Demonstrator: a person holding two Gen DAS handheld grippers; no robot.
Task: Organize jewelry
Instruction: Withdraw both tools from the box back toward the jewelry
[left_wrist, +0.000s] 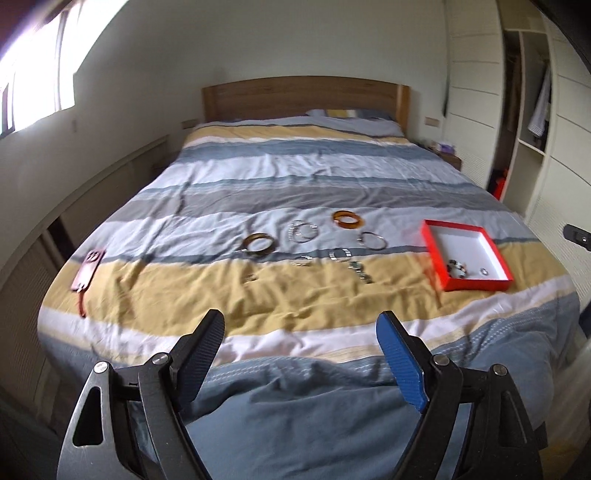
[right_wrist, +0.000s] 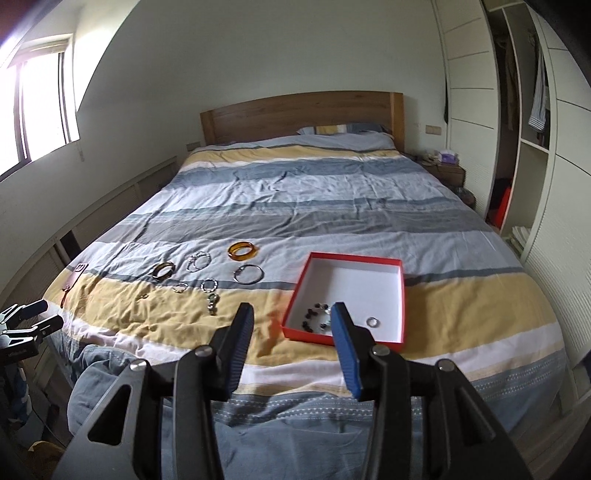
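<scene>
Both my grippers, left gripper (left_wrist: 300, 328) and right gripper (right_wrist: 291, 320), jaws apart, holding nothing. Risk: small rings (right_wrist: 180, 287) sink in soft bedcover (right_wrist: 295, 206) folds, slip before box (right_wrist: 402, 295).

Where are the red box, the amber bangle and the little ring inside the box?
red box (right_wrist: 295, 291), right wrist view, left wall.
amber bangle (right_wrist: 242, 251), right wrist view, band's near side.
little ring (right_wrist: 373, 322), right wrist view, its band.
</scene>
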